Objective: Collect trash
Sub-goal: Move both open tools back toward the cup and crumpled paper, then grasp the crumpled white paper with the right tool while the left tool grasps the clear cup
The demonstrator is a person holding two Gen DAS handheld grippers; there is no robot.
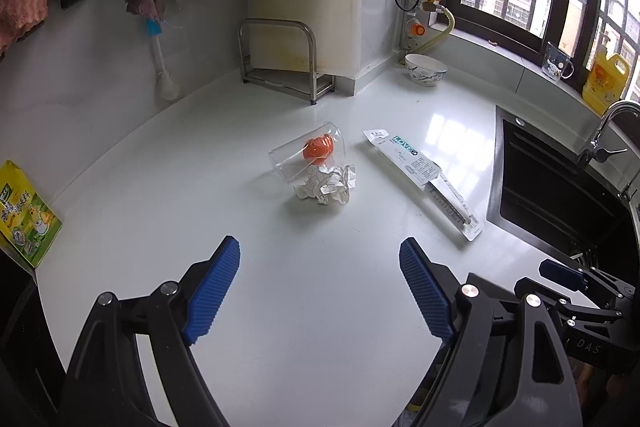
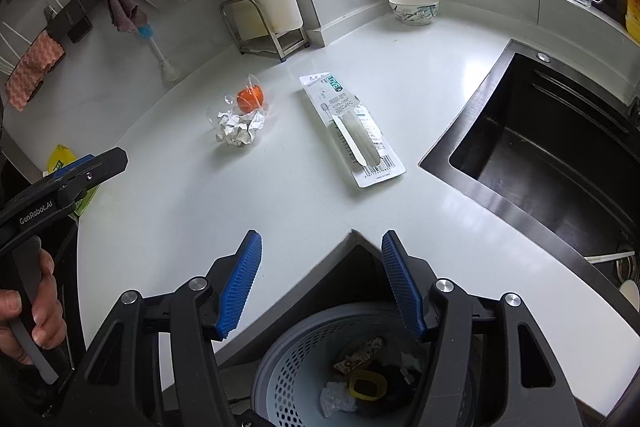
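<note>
Trash lies in three pieces on the white surface (image 1: pixel 320 307): a clear plastic cup (image 1: pixel 306 157) tipped on its side with an orange ball (image 1: pixel 318 147) inside it, a crumpled paper wad (image 1: pixel 326 185) touching the cup's near side, and a long flat toothbrush package (image 1: pixel 426 179) between the cup and the black sink (image 2: pixel 560 147). The left gripper (image 1: pixel 320 291) hangs with its blue pads wide apart and nothing between them, well short of the cup; the right gripper (image 2: pixel 322 283) is likewise spread and empty, poised over the trash bin (image 2: pixel 360 367) that stands below the surface's edge, well away from the cup. The main risk, I judge, is the cup: it is round, light and slick, so a closing pad that meets it off-centre could roll it away or crush it, and the ball could spill out. The paper wad touches the cup, so a grab at either may drag the other along. The package lies flat, giving the pads little to catch; a scraping attempt could push it toward the sink. With both grippers near each other, they could also collide.
</note>
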